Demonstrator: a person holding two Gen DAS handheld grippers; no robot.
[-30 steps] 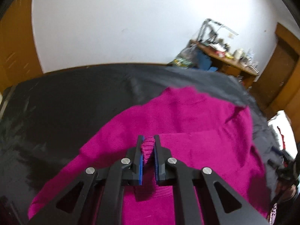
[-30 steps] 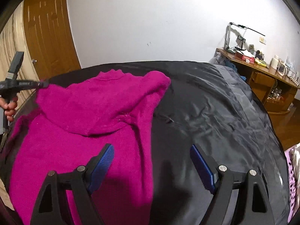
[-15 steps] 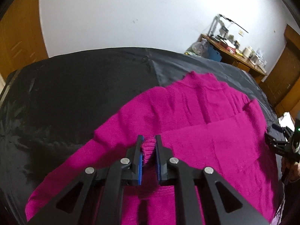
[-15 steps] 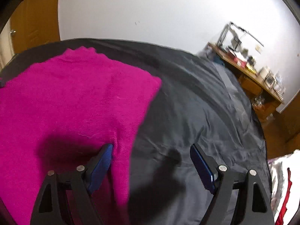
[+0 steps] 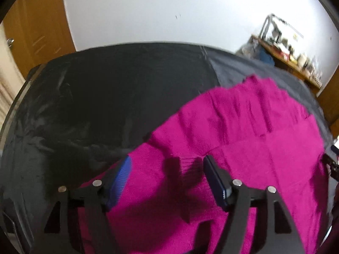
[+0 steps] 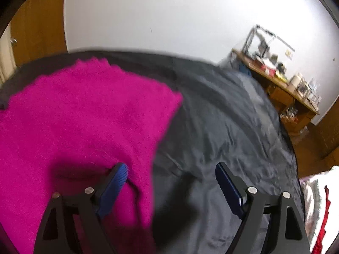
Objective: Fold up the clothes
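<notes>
Half a second back the left gripper [image 5: 167, 169] was pinched tight on a little ridge of the bright magenta knit sweater [image 5: 243, 148]; now its jaws are opening, and the bunched fabric just sits loose between the blue pads without either one pressing on it. That sweater is spread flat on the dark grey, slightly shiny sheet [image 5: 95, 110] covering the bed, with a folded layer lying across the top of it.

Over on the right wrist view, the right gripper [image 6: 171, 174] is spread wide and holding nothing. Its left blue pad hovers over the sweater's right edge, while the other pad is over bare sheet. It has also drifted sideways, since more sheet shows under it than a second ago.

Background is a white wall [image 6: 169, 14], a brown wooden door [image 6: 36, 31] and a cluttered wooden desk [image 6: 281, 84] off to the right. Both views are a bit motion-blurred.
</notes>
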